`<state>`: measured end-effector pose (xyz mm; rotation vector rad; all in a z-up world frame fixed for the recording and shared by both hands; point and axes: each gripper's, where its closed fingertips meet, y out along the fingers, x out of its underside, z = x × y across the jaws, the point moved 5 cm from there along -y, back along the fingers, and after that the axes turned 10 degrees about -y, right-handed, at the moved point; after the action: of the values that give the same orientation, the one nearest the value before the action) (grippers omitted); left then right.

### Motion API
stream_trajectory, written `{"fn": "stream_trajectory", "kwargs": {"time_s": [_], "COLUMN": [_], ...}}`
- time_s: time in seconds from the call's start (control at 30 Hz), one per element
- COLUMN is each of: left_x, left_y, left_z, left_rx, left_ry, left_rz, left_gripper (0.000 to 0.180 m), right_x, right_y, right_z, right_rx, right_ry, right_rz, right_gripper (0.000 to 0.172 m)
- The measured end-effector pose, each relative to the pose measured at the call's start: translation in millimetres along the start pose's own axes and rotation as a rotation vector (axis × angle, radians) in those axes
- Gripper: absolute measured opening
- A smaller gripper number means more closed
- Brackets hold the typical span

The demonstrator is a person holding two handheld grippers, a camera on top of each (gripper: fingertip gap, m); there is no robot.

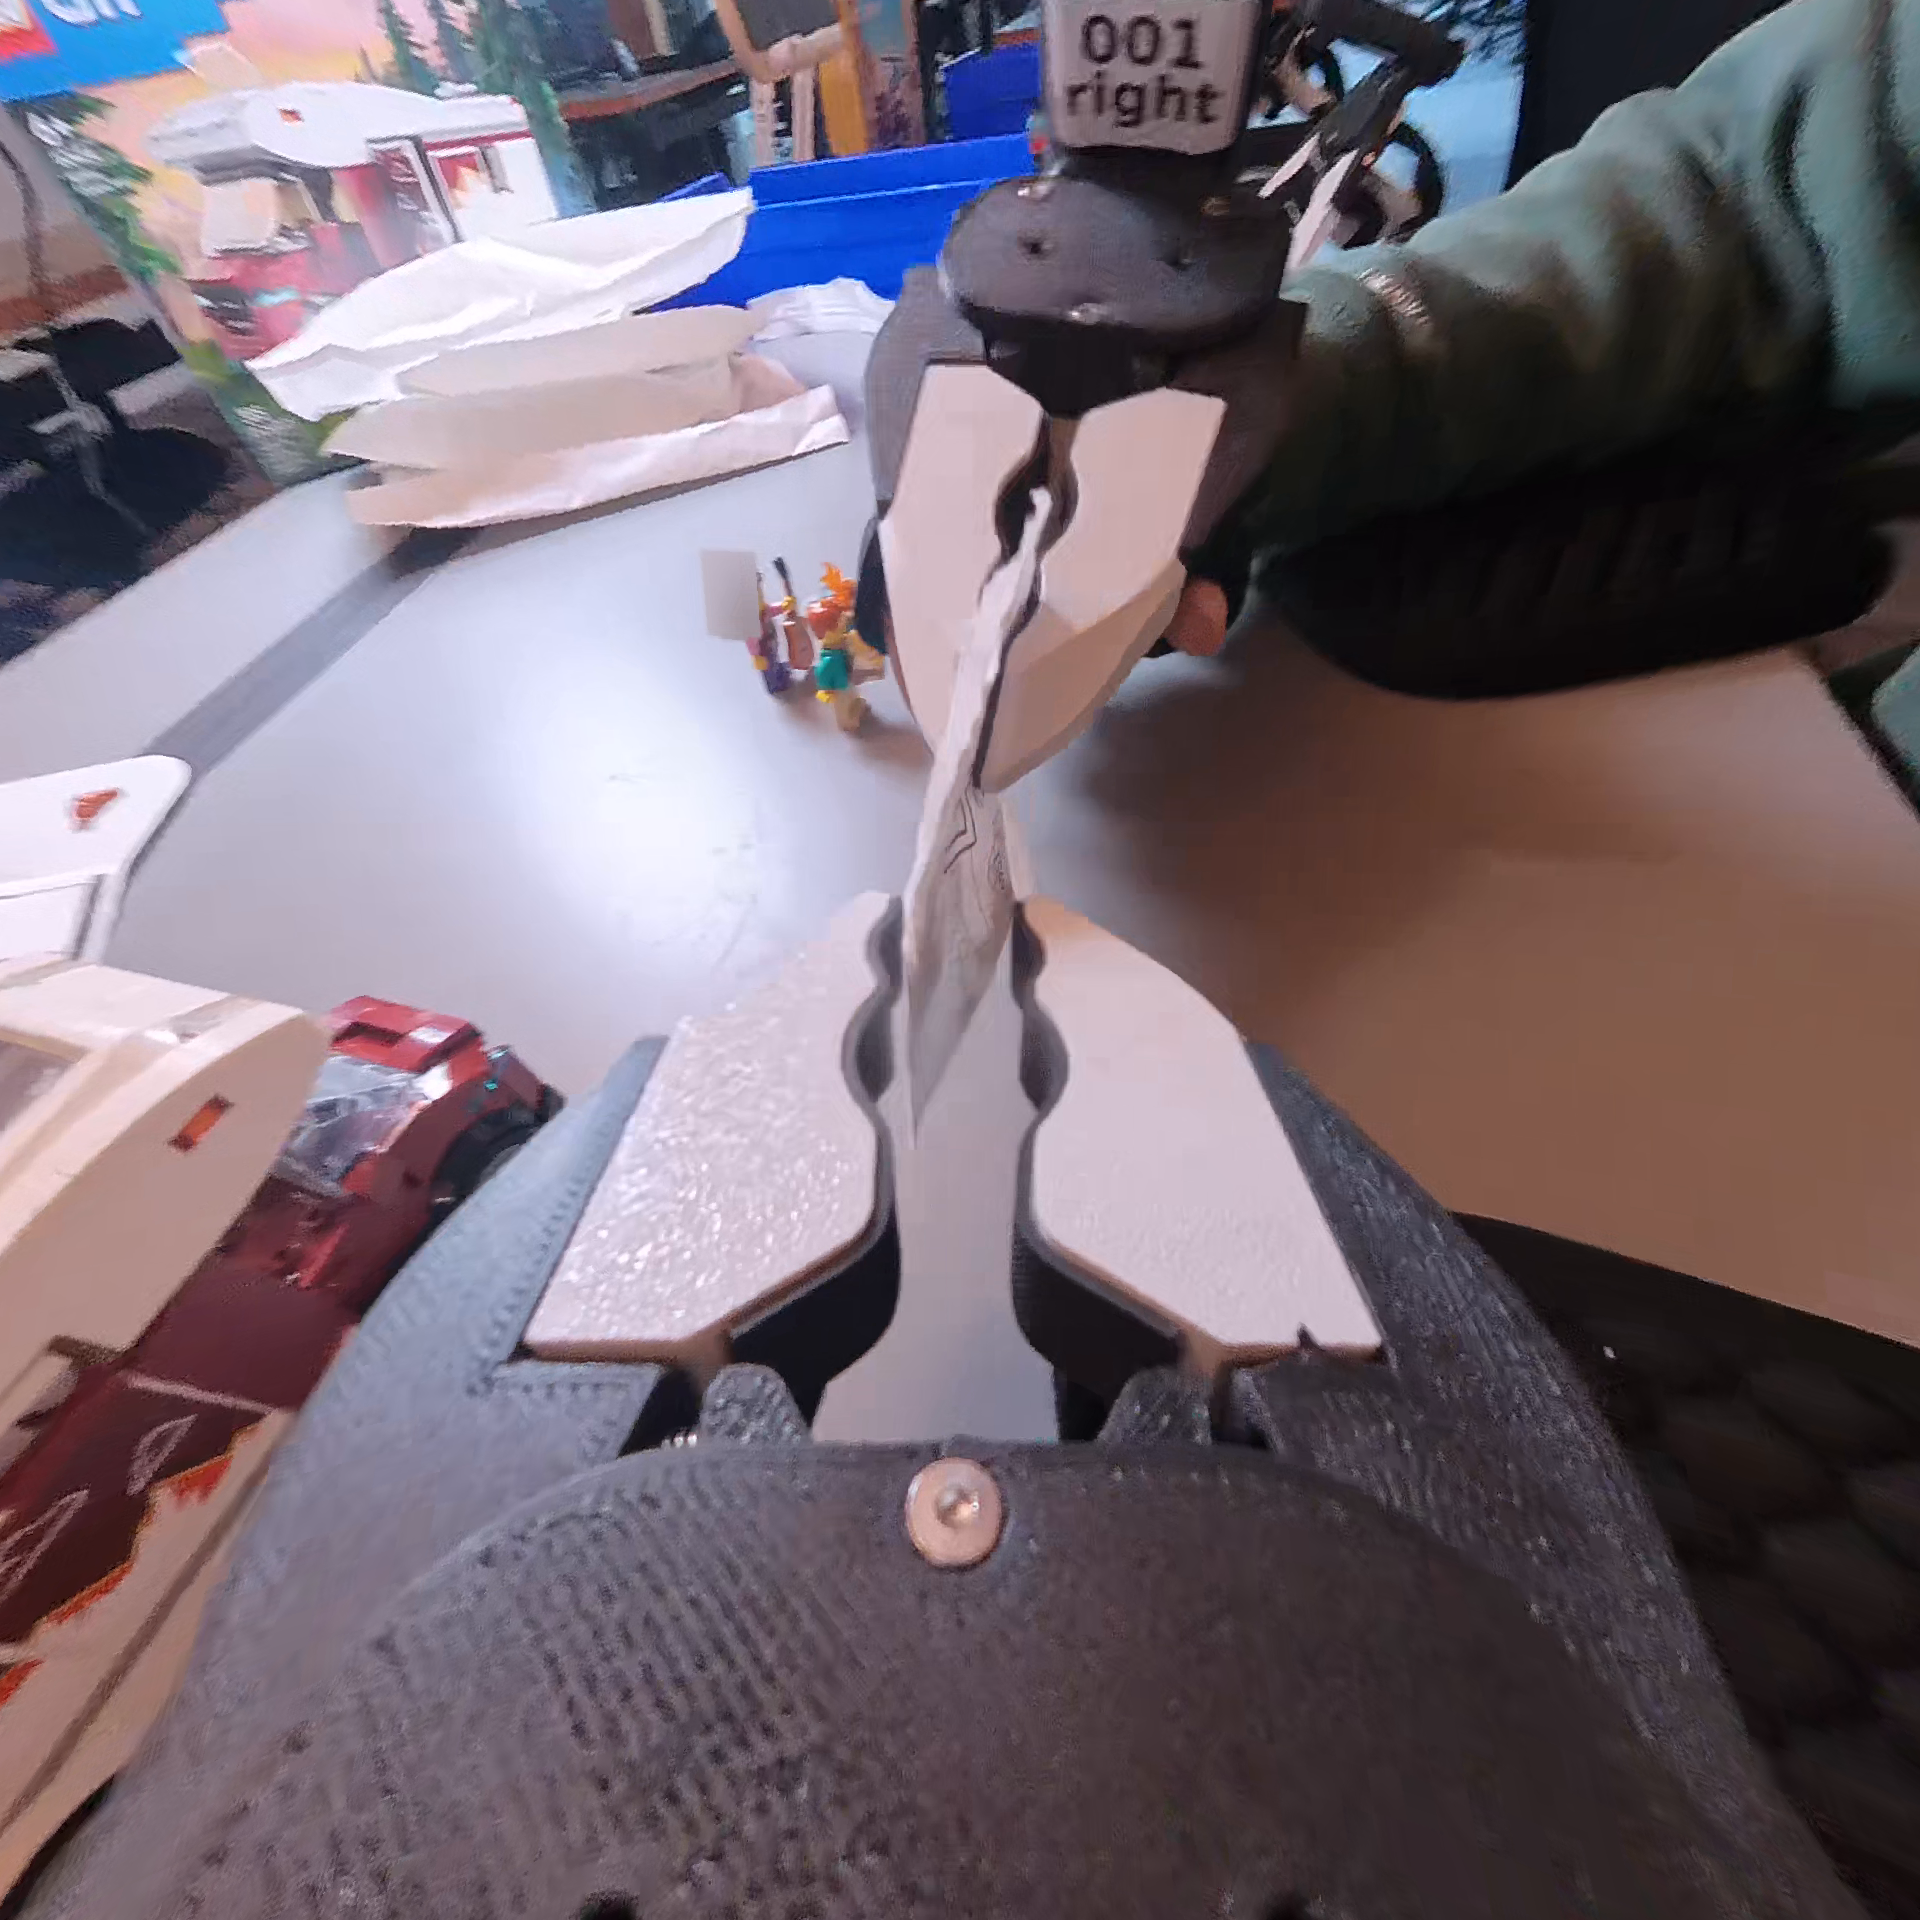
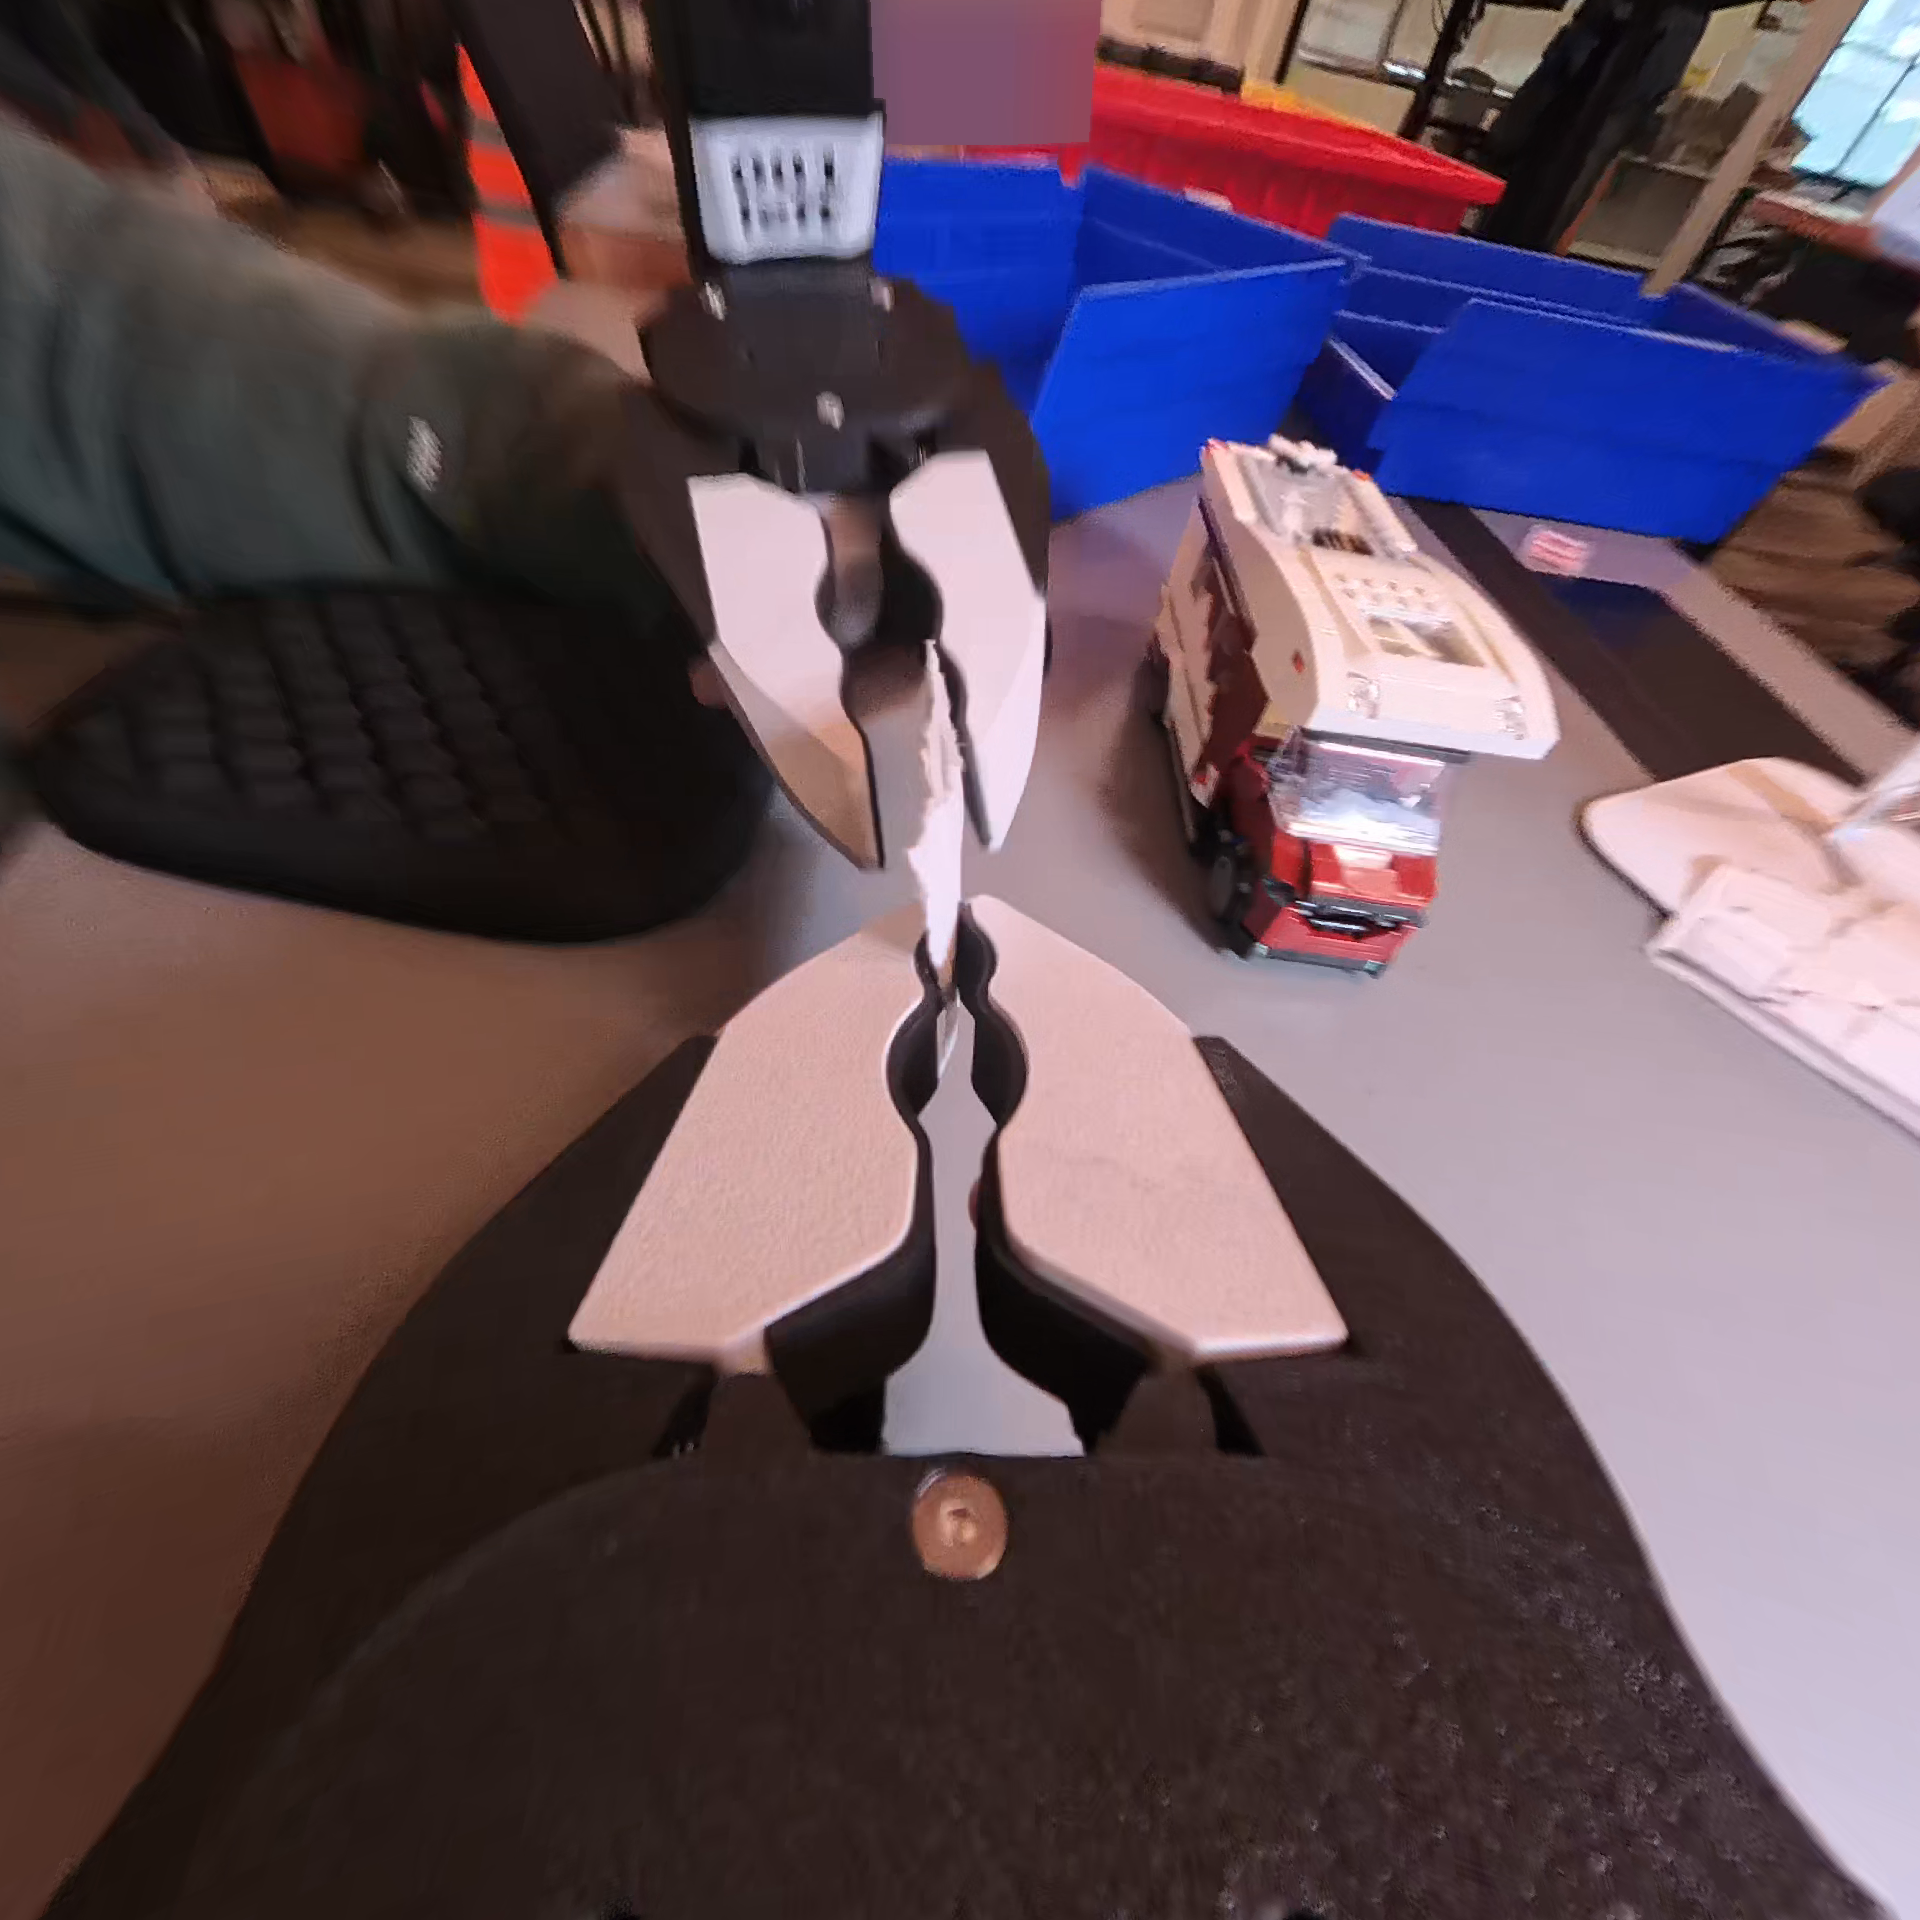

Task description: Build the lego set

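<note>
Mid-handover above the tabletop [image 2: 1558,1247]: the right claw [image 2: 951,935] is clenched on a white paper scrap [image 1: 961,935], the left claw [image 1: 951,914] stands released around its other end and should back away cleanly.

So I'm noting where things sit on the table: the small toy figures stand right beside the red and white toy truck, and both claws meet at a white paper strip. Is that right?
Not quite. In the left wrist view the toy figures stand far from the toy truck, out on the open table near the right claw. Both claws, with the left claw, do meet at the paper strip.
</note>
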<state>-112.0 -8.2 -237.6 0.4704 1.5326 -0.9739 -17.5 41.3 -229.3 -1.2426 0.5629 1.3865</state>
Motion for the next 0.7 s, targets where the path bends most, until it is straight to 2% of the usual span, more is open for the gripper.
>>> {"fn": "stream_trajectory", "kwargs": {"time_s": [0.07,0.13,0.2,0.27,0.33,0.37,0.43,0.5,0.63,0.7], "left_x": [-1,2,10,12,15,17,21,24,33,36], "left_y": [-1,1,3,2,3,4,5,7,12,13], "left_z": [-1,3,8,11,11,11,11,9,1,-1], "left_rx": [-0.044,-0.026,-0.004,0.011,0.013,0.014,0.032,0.048,0.096,0.171], "left_ry": [0.042,0.080,0.124,0.138,0.123,0.107,0.061,-0.039,-0.380,-0.547], "left_rz": [-0.010,-0.038,-0.119,-0.167,-0.209,-0.231,-0.260,-0.302,-0.398,-0.452], "left_gripper": [0.023,0.000,0.000,0.000,0.000,0.000,0.000,0.000,0.000,0.001], "right_x": [6,10,13,15,12,10,12,16,23,28], "right_y": [3,8,11,11,10,9,10,12,19,21], "right_z": [-4,-12,-16,-20,-22,-25,-27,-26,-22,-19], "right_rx": [0.036,0.032,0.033,0.002,-0.040,-0.070,-0.097,-0.126,-0.236,-0.288], "right_ry": [-0.132,-0.229,-0.313,-0.292,-0.234,-0.214,-0.184,-0.073,0.417,0.596], "right_rz": [-0.077,-0.130,-0.166,-0.181,-0.162,-0.149,-0.171,-0.213,-0.311,-0.329], "right_gripper": [0.000,0.000,0.000,0.004,0.019,0.017,0.000,0.000,0.000,0.000]}}
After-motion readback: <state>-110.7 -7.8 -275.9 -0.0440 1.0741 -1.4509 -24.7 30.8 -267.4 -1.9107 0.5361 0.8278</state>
